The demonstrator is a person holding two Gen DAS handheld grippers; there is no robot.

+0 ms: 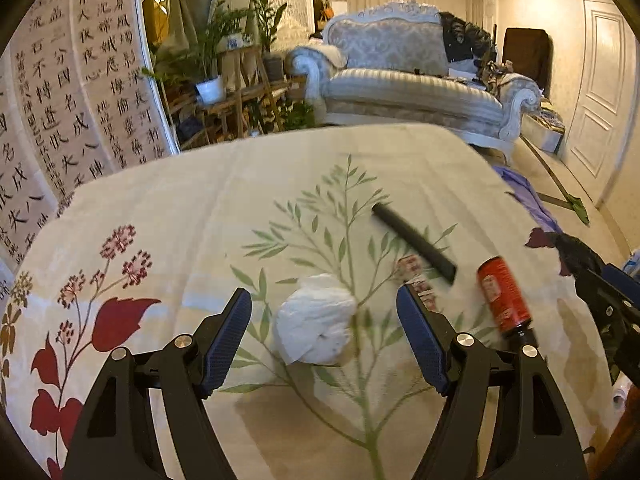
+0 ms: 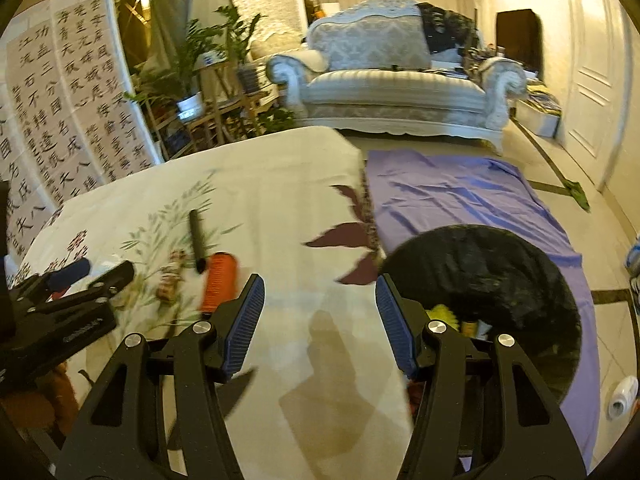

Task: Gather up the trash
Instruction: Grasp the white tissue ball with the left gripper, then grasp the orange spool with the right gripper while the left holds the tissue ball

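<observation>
A crumpled white tissue [image 1: 316, 320] lies on the floral tablecloth [image 1: 200, 216], between the fingers of my open left gripper [image 1: 324, 300], which touches nothing. A red can [image 1: 505, 295] lies on its side to the right, and a black tube [image 1: 414, 242] lies behind it. Both show in the right wrist view: the can [image 2: 218, 286] and the tube [image 2: 197, 240]. My right gripper [image 2: 320, 296] is open and empty over the table's right part. A black-lined trash bin [image 2: 500, 280] stands right of the table with some trash inside.
A small printed wrapper [image 1: 416, 276] lies by the left gripper's right finger. A purple cloth [image 2: 460, 196] covers the floor beyond the bin. A sofa [image 2: 392, 80], potted plants [image 1: 212, 60] and calligraphy sheets [image 1: 72, 92] stand behind the table.
</observation>
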